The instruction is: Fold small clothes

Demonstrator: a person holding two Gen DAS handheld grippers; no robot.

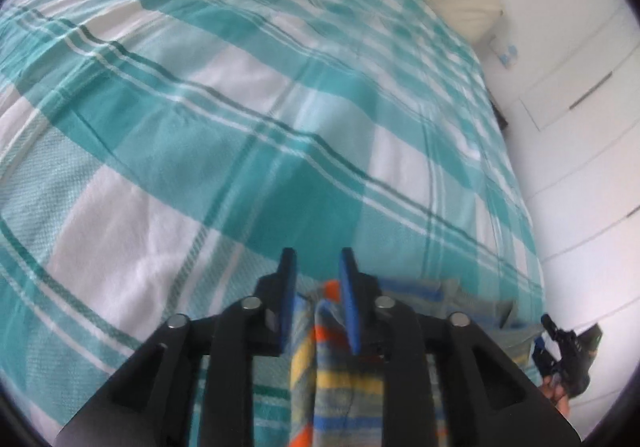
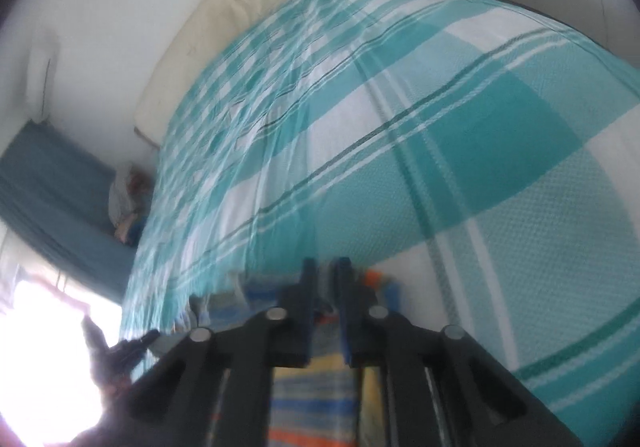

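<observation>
Left tongs point(image 1: 318, 267) spread, the striped garment point(image 1: 320, 379) bunched loose between and below their blue pads, over the teal plaid bedspread point(image 1: 248, 135). Right tongs point(image 2: 327, 274) parted too, the same cloth beneath them.

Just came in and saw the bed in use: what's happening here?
A person is working with a handheld gripper in each hand over a bed with a teal plaid cover. A small striped garment sits between the fingers of the left gripper and of the right gripper. Both jaws stand partly apart, and the pads do not clearly press on the cloth. The picture is blurred, so the fold's state is unclear.
</observation>
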